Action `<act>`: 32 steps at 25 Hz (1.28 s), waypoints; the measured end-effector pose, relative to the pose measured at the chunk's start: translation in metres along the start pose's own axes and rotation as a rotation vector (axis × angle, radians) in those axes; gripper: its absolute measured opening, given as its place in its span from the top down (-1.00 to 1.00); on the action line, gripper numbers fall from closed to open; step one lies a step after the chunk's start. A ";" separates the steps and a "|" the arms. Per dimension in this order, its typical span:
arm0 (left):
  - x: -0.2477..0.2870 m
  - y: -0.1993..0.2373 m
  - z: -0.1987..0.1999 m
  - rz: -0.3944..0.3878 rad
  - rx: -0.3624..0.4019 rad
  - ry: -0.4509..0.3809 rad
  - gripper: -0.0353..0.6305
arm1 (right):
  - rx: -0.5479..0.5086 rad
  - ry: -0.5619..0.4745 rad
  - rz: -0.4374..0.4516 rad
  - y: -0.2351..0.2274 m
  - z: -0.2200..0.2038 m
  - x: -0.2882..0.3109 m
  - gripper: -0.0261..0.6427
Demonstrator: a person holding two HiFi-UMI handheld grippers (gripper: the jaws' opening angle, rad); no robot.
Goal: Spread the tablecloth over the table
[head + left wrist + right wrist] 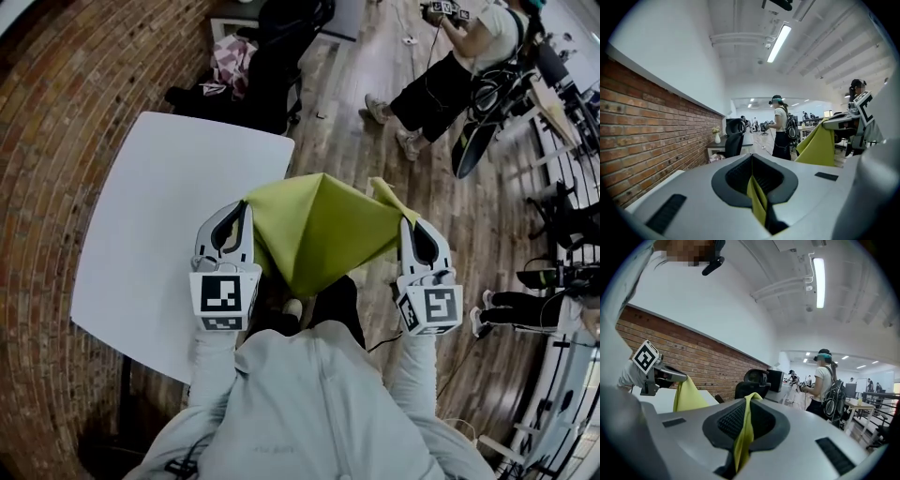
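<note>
A yellow-green tablecloth (319, 230) hangs bunched and folded in the air between my two grippers, just off the near right corner of the white table (159, 234). My left gripper (246, 208) is shut on its left corner, and in the left gripper view the cloth (757, 197) is pinched between the jaws (751, 157). My right gripper (405, 223) is shut on the right corner, where cloth (743, 432) pokes up from the closed jaws (749, 399). Each gripper view shows the other gripper holding the cloth (818, 147) (689, 397). No cloth lies on the tabletop.
A brick wall (56, 141) runs along the table's left side. Beyond the table's far end stands a black office chair (281, 56). On the wooden floor ahead to the right stands a person (450, 66) with a backpack. Desks and gear crowd the far right.
</note>
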State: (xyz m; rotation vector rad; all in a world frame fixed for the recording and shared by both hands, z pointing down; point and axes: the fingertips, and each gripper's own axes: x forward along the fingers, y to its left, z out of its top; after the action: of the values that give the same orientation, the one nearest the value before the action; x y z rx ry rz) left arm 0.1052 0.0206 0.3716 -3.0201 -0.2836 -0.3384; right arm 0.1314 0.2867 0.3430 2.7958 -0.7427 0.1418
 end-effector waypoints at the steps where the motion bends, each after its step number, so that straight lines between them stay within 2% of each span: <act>1: -0.002 0.008 -0.001 0.030 -0.013 0.002 0.82 | -0.006 -0.002 0.024 0.002 0.003 0.010 0.85; 7: -0.017 0.062 -0.013 0.238 -0.087 0.032 0.82 | -0.051 -0.001 0.199 0.019 0.017 0.086 0.85; 11: -0.033 0.099 -0.023 0.427 -0.149 0.064 0.82 | -0.073 0.006 0.374 0.046 0.025 0.153 0.85; 16: -0.053 0.128 -0.037 0.648 -0.189 0.101 0.82 | -0.103 -0.030 0.582 0.087 0.035 0.224 0.85; 25: -0.112 0.130 -0.046 1.055 -0.241 0.177 0.82 | -0.130 -0.113 0.930 0.150 0.056 0.287 0.85; 32: -0.178 0.106 -0.047 1.331 -0.261 0.203 0.82 | -0.145 -0.149 1.066 0.175 0.062 0.304 0.85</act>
State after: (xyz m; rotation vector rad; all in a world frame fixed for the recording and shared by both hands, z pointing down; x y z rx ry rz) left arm -0.0548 -0.1191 0.3698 -2.5803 1.7462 -0.5116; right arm 0.3094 -0.0209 0.3673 1.9958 -2.0820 0.0526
